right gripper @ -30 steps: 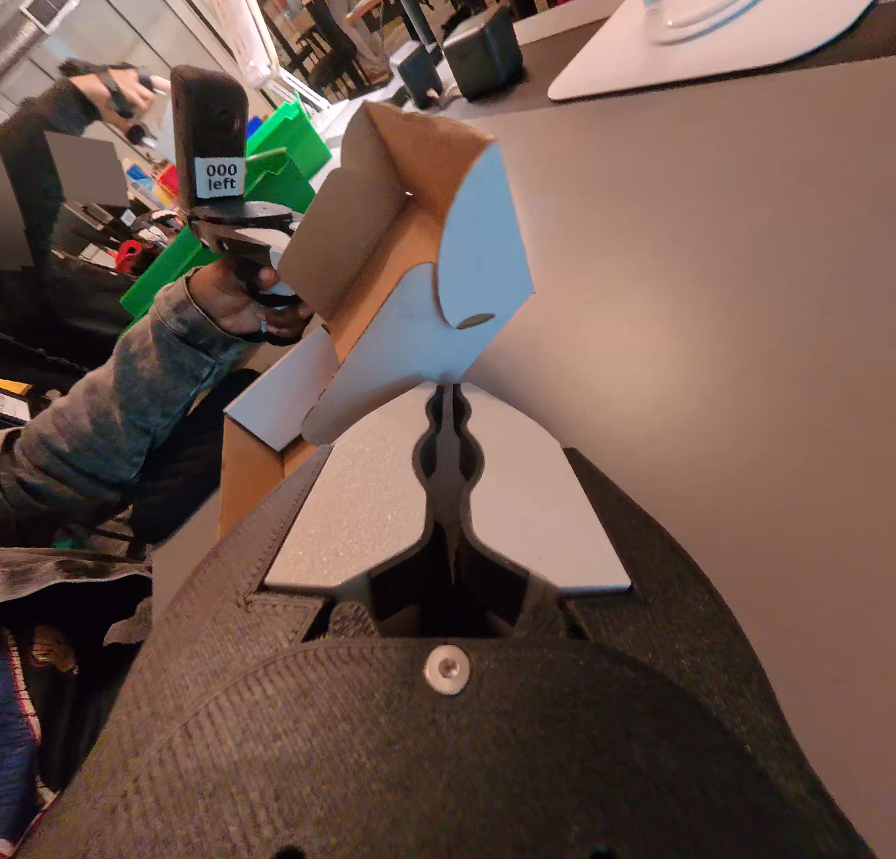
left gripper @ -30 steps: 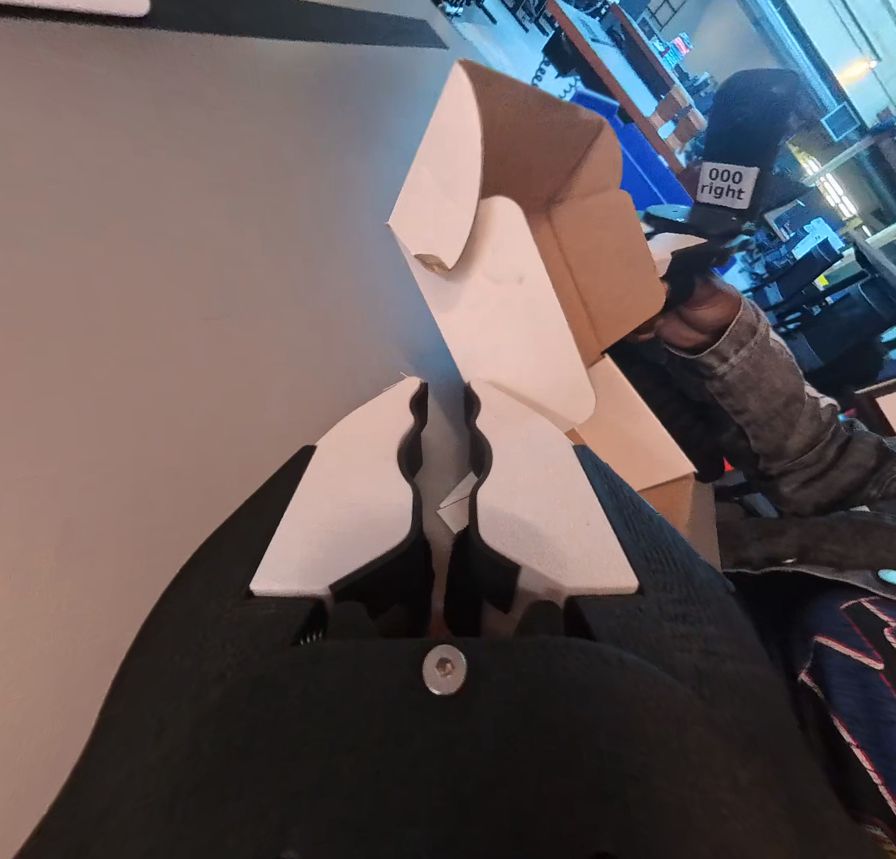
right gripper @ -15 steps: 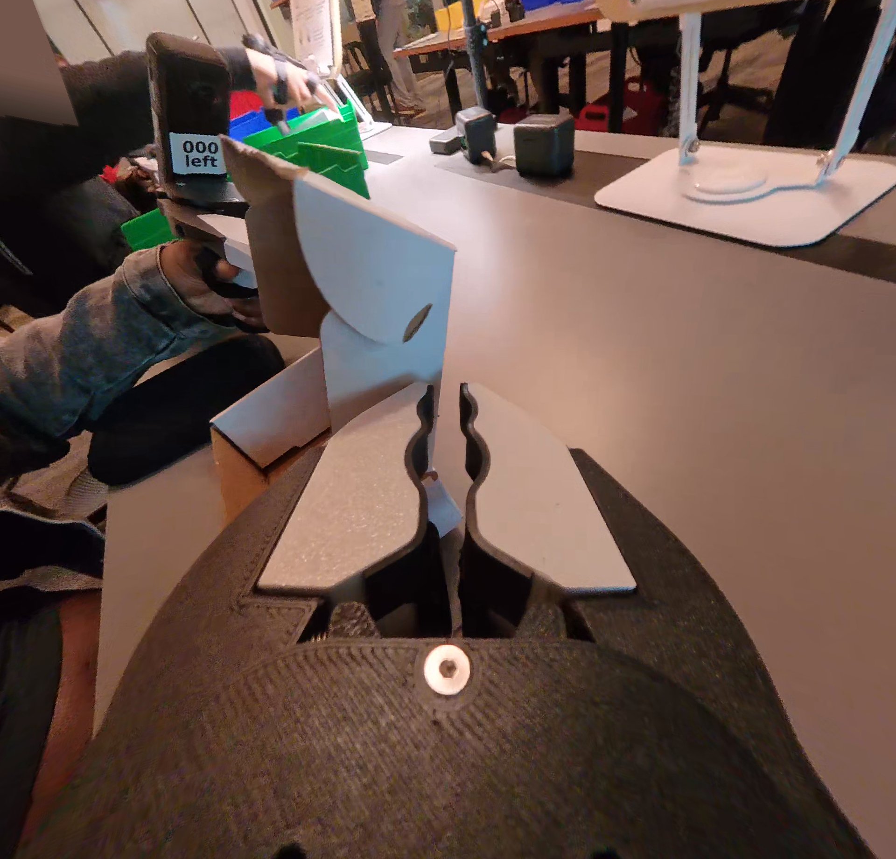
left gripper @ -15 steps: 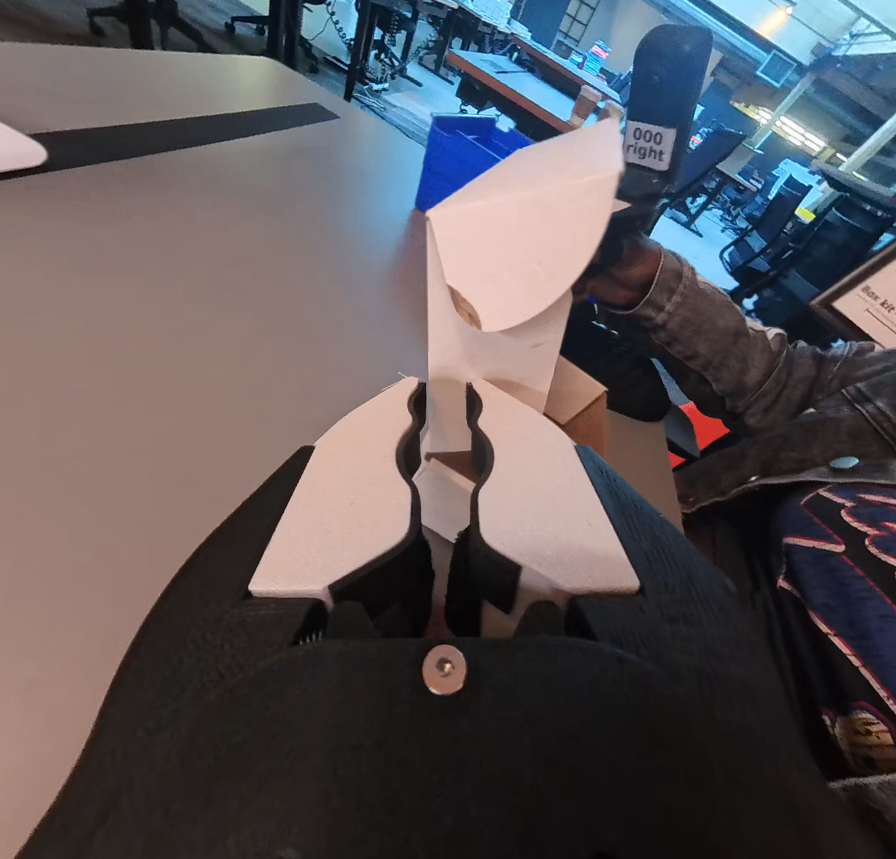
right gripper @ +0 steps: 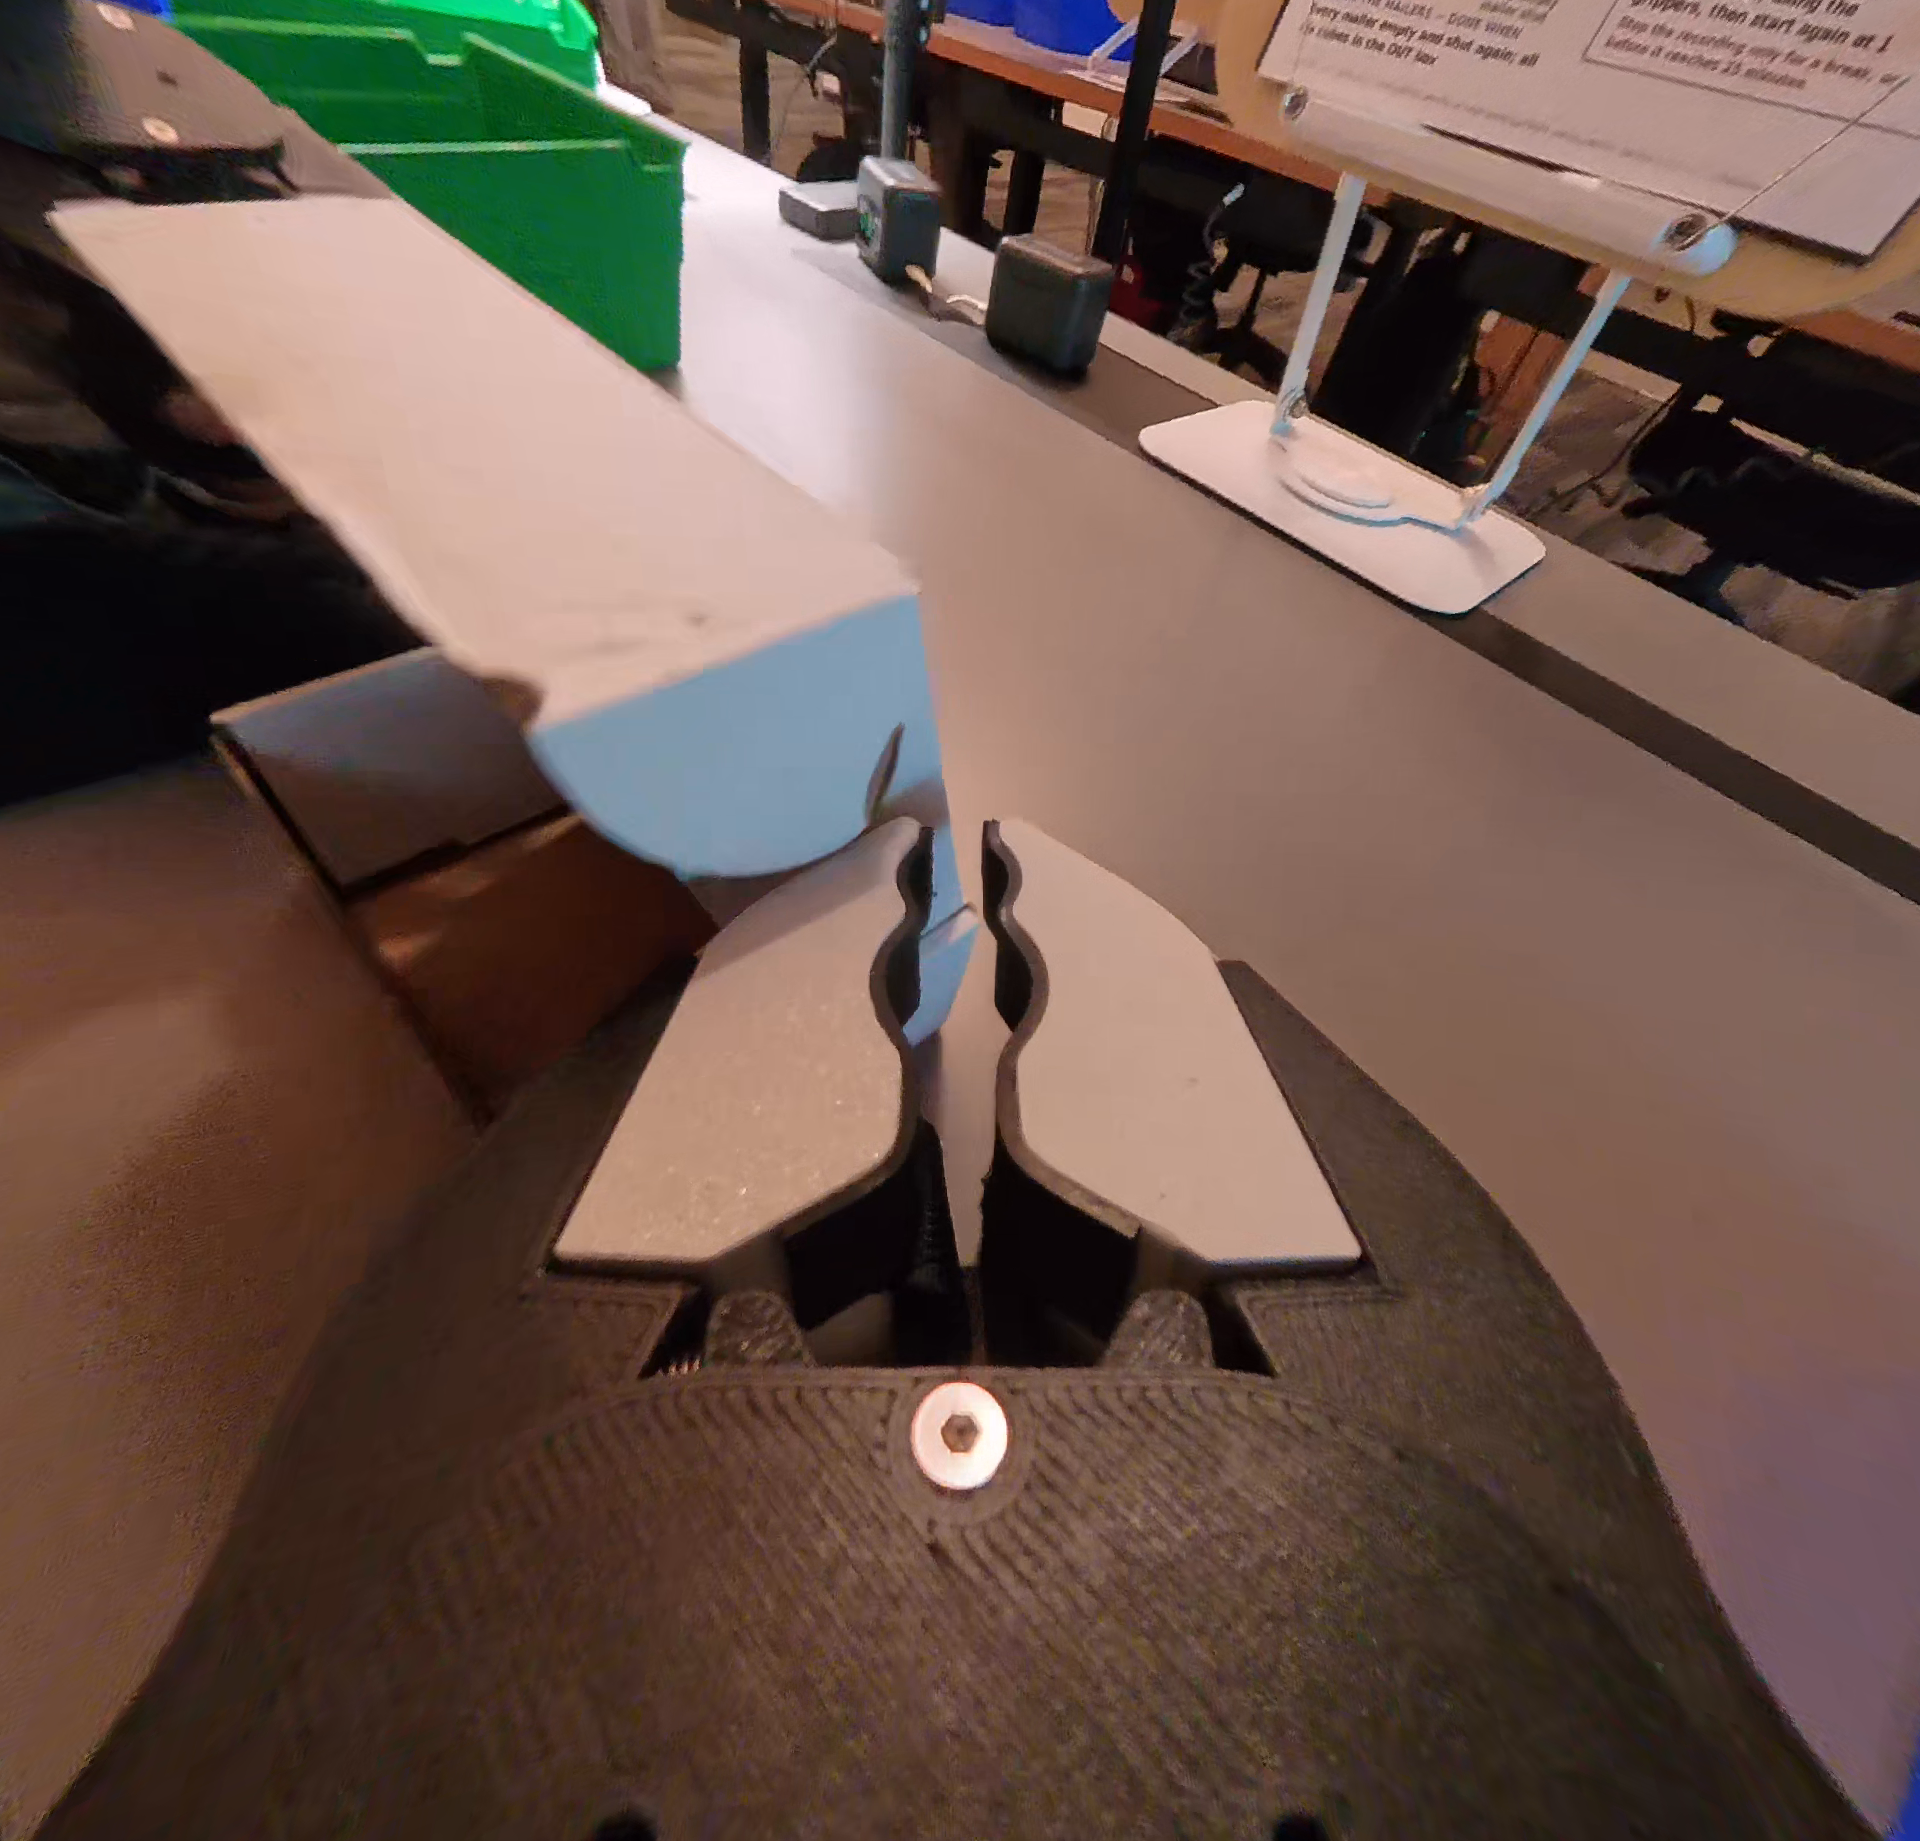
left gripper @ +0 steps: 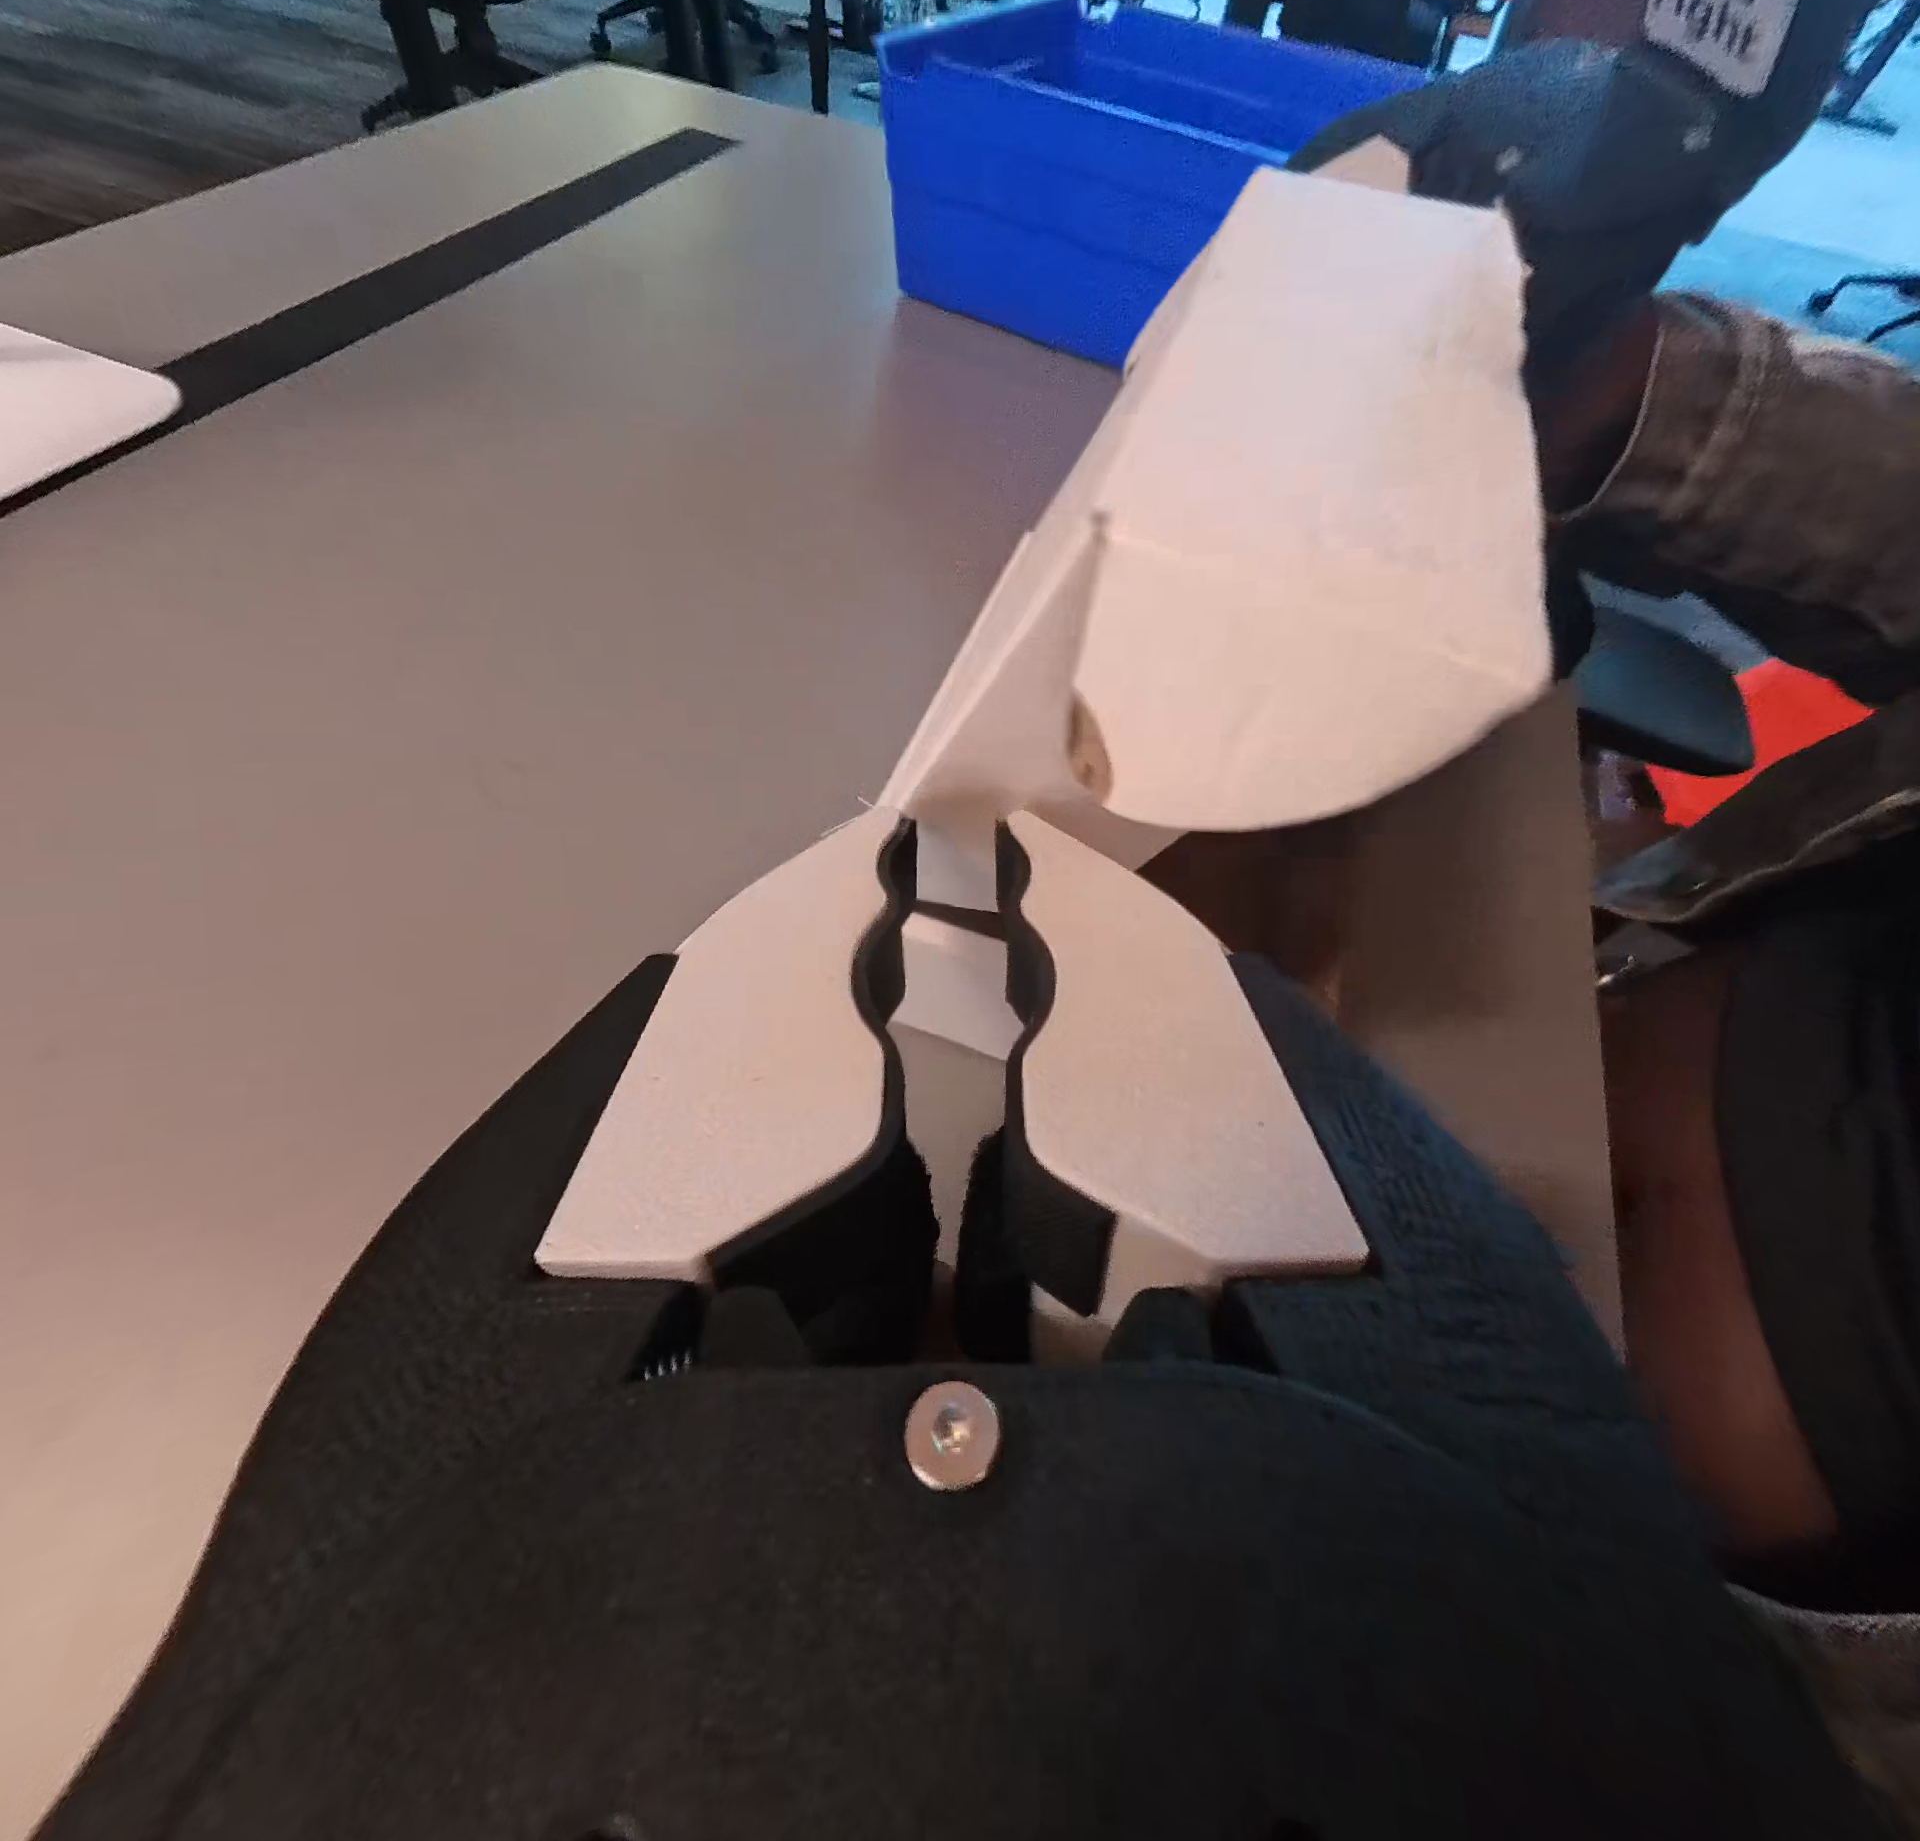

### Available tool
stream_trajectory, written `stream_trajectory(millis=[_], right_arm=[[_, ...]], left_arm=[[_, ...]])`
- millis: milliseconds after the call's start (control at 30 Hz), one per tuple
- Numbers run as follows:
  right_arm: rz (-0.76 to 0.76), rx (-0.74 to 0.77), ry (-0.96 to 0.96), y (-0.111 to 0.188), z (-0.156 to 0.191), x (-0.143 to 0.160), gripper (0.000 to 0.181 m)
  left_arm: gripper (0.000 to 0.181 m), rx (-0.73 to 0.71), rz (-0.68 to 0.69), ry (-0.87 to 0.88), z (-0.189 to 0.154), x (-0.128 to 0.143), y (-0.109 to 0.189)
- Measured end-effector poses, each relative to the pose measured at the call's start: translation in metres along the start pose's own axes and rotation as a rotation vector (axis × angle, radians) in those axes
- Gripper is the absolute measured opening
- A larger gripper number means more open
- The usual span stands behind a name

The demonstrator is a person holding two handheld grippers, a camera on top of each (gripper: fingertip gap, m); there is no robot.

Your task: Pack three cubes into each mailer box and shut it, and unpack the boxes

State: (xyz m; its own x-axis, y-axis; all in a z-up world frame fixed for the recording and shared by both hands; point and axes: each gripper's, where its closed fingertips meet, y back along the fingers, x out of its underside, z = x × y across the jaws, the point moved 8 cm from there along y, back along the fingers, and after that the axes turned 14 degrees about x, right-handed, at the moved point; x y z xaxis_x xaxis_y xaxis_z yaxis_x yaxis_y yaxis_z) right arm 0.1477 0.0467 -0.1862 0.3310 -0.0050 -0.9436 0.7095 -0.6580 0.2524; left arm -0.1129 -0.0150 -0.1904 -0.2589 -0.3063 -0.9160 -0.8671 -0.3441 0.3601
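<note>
A white mailer box lid hangs tilted over the brown box body at the table's near edge. My left gripper is shut on the lid's left side flap. My right gripper is shut on the lid's right side flap, with the lid stretching away to the left above the box body. The right gripper also shows far off in the left wrist view, behind the lid. No cubes are in view; the lid hides the inside of the box.
The grey table stretches ahead. A blue bin stands at its far edge in the left wrist view. A green bin, small black boxes and a white sign stand stand at the back in the right wrist view. Tip to tip, the grippers are about 15 cm apart.
The lid has swung from upright down toward the box body. Both grippers have turned with it and keep hold of its side flaps.
</note>
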Motion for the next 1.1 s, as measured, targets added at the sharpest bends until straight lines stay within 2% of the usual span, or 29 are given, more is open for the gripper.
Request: stream_trajectory(millis=[233,333,367,500,533,633,700,833,900,1000,1100], right_arm=[[0.086,0.000,0.096,0.006,0.015,0.019,0.017],[0.117,-0.022,0.153,0.012,0.011,0.024,0.042],[0.103,-0.030,0.183,0.018,0.008,0.024,0.048],[0.000,-0.134,0.397,0.048,0.005,0.022,0.082],[-0.032,-0.166,0.461,0.054,0.010,0.022,0.086],[-0.120,-0.227,0.627,0.063,0.033,0.022,0.080],[-0.188,-0.196,0.720,0.061,0.044,0.021,0.071],[-0.263,-0.176,0.827,0.054,0.056,0.017,0.062],[-0.266,-0.171,0.867,0.052,0.057,0.017,0.056],[-0.267,-0.190,0.863,0.054,0.056,0.014,0.053],[-0.243,-0.266,0.799,0.055,0.056,0.010,0.053]], left_arm=[[0.016,-0.031,0.135,-0.028,-0.010,0.020,-0.006],[0.023,-0.040,0.133,-0.041,-0.015,0.024,0.005],[0.029,-0.056,0.132,-0.065,-0.017,0.025,0.012],[0.079,-0.127,0.127,-0.291,-0.039,0.030,0.038],[0.083,-0.145,0.136,-0.367,-0.047,0.031,0.040],[0.083,-0.148,0.204,-0.571,-0.067,0.037,0.024],[0.083,-0.180,0.240,-0.682,-0.072,0.037,0.010],[0.072,-0.201,0.220,-0.814,-0.072,0.030,-0.002],[0.060,-0.156,0.213,-0.830,-0.074,0.027,-0.004],[0.060,-0.117,0.189,-0.804,-0.074,0.026,-0.002],[0.062,-0.035,0.166,-0.694,-0.074,0.024,0.002]])
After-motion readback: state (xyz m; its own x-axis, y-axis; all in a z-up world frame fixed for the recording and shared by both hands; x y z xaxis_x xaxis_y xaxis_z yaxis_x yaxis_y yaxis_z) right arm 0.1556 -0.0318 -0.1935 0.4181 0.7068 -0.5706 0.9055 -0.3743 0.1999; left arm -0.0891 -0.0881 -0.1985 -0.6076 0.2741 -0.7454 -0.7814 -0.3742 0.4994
